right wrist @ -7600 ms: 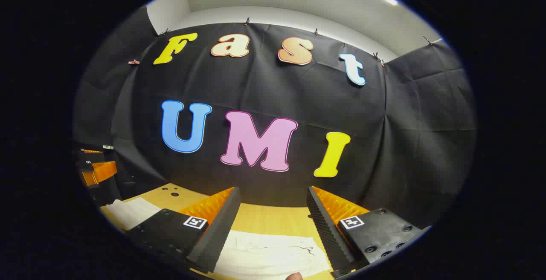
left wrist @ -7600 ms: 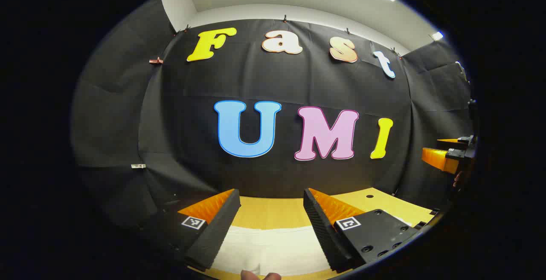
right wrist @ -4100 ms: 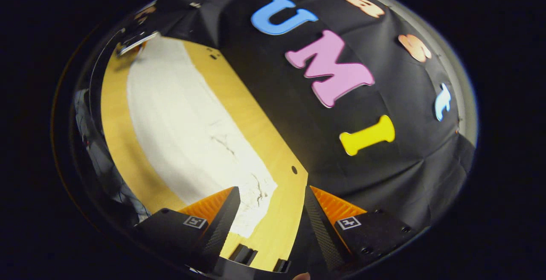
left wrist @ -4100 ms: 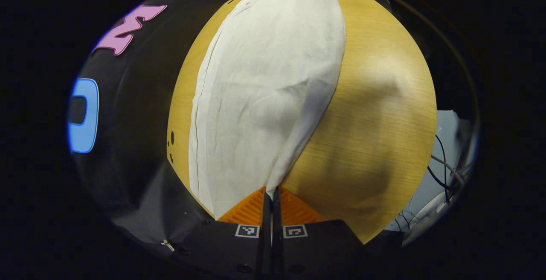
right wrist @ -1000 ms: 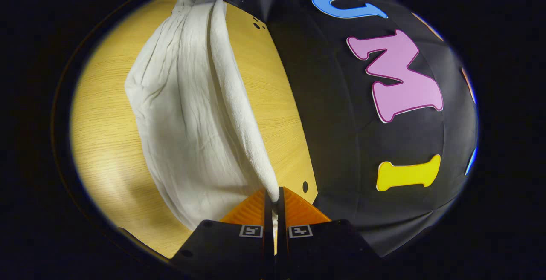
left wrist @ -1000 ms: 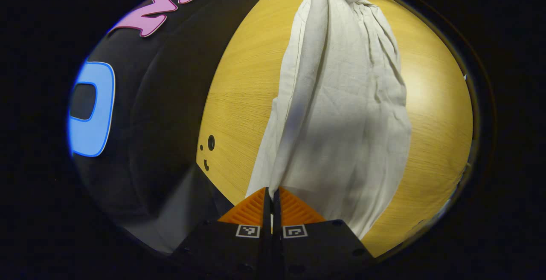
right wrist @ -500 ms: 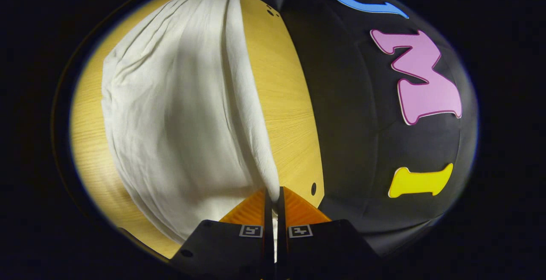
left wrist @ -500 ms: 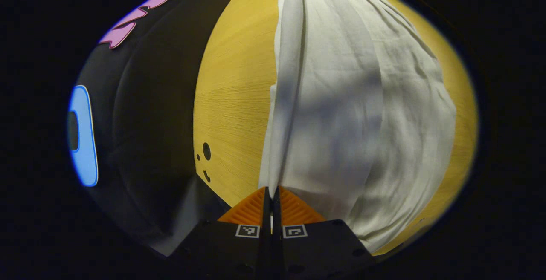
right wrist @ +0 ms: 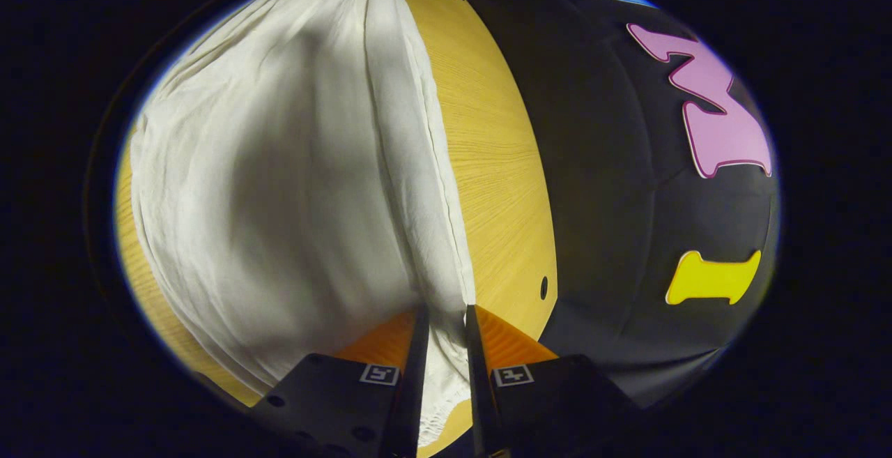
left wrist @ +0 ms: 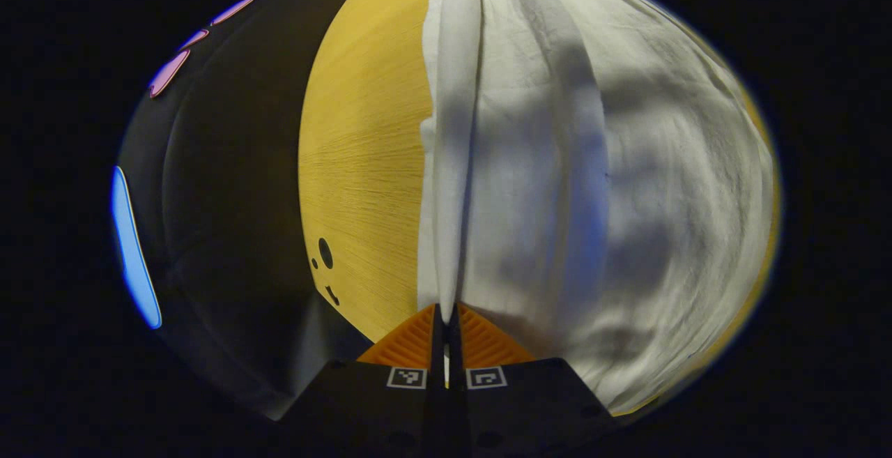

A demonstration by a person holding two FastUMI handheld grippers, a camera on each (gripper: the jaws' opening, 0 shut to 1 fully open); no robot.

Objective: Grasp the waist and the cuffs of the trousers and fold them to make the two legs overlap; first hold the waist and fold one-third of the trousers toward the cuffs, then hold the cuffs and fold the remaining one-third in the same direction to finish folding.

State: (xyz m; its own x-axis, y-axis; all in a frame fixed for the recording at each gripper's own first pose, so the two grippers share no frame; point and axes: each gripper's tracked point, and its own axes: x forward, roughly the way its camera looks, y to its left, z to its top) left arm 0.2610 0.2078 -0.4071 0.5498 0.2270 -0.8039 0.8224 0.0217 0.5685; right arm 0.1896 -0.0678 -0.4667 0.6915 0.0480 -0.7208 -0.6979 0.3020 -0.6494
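Left gripper view: the left gripper (left wrist: 446, 315) has its fingers pressed tight together on an edge of the white crinkled cotton trousers (left wrist: 571, 165), which lie spread over the light wooden table (left wrist: 362, 165).

Right gripper view: the right gripper (right wrist: 443, 322) has its fingers a little apart with the trousers' hem (right wrist: 279, 165) sitting loose between them; half a second ago they were clamped. The cloth also lies lower and flatter now. So I'd say the leg-over-leg fold is basically down, and both thirds folds are still left.
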